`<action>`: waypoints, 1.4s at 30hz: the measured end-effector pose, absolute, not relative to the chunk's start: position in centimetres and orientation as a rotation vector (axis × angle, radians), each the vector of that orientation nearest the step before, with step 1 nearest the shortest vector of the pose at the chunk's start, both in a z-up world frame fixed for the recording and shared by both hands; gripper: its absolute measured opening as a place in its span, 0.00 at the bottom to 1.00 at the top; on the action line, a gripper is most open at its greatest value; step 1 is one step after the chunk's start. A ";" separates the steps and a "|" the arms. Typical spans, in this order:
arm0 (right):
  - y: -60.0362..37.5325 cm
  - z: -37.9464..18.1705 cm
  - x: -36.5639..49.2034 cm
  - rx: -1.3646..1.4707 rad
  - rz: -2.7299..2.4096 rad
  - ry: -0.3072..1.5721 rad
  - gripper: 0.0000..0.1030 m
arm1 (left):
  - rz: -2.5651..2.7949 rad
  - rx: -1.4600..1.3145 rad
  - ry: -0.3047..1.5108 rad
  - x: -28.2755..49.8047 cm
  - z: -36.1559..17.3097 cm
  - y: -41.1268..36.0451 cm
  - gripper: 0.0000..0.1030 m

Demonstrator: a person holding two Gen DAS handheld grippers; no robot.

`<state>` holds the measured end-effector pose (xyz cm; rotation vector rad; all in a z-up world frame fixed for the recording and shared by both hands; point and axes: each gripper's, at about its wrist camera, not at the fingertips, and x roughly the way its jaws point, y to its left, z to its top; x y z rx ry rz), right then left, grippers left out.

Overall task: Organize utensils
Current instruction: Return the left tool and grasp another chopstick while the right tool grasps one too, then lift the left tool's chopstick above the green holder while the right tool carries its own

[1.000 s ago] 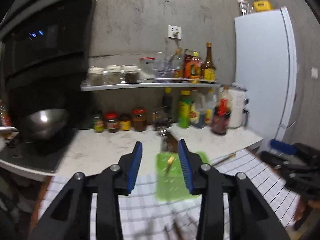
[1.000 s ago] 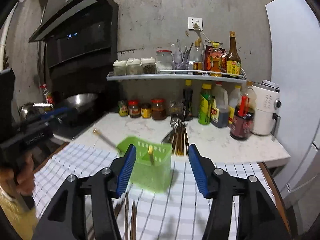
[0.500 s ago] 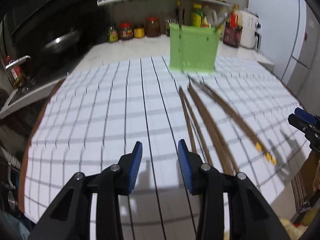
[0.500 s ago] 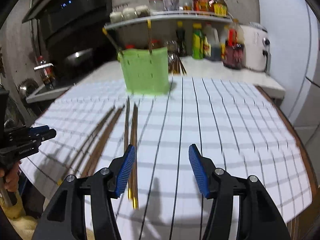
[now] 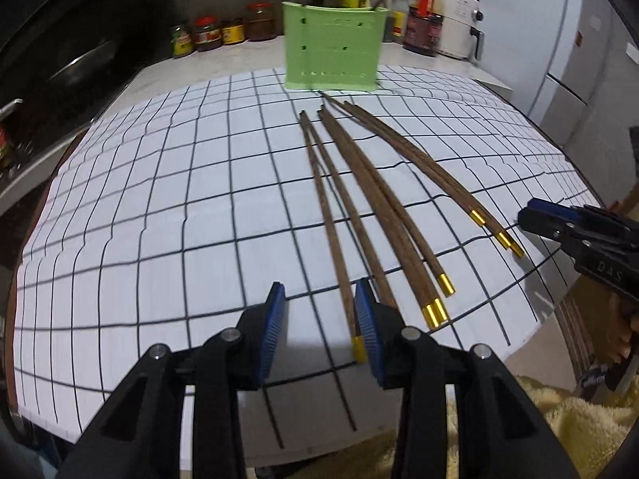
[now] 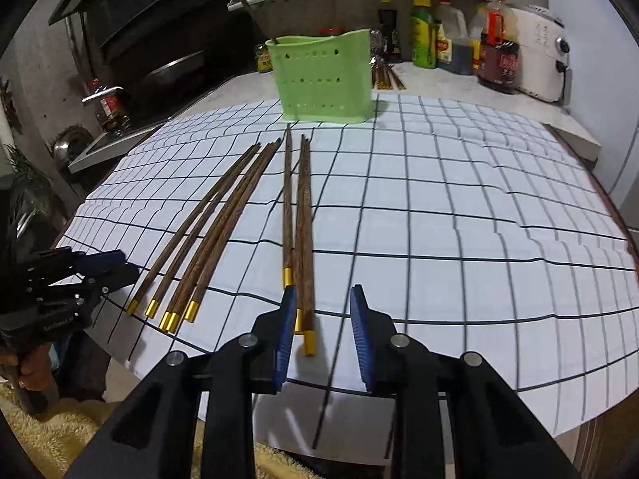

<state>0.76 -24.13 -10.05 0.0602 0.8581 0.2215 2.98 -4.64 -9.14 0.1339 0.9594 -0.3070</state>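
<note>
Blue-padded, my right tool (image 6: 321, 329) tilts down over the near edge of the table (image 6: 459, 219), its jaws closing, with the gold-capped ends of two chopsticks (image 6: 305, 239) between them by the left pad, not yet pinched. My left tool (image 5: 319, 325) points down likewise, narrowly parted, one chopstick (image 5: 333, 235) just inside its right pad. More brown chopsticks (image 5: 399, 187) fan across the checked cloth toward the upright green holder (image 6: 323, 80) at the far edge.
</note>
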 end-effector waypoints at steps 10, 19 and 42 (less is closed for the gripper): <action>-23.0 -11.1 2.9 0.038 0.267 0.905 0.14 | -0.302 0.145 0.995 4.0 -10.2 -5.3 0.35; -22.3 -11.7 4.3 -0.019 0.252 0.923 0.14 | -0.257 0.202 1.002 5.1 -10.4 -5.7 0.35; -25.4 -12.1 5.6 0.036 0.121 0.868 0.21 | -0.167 0.133 0.955 8.3 -10.3 -1.7 0.10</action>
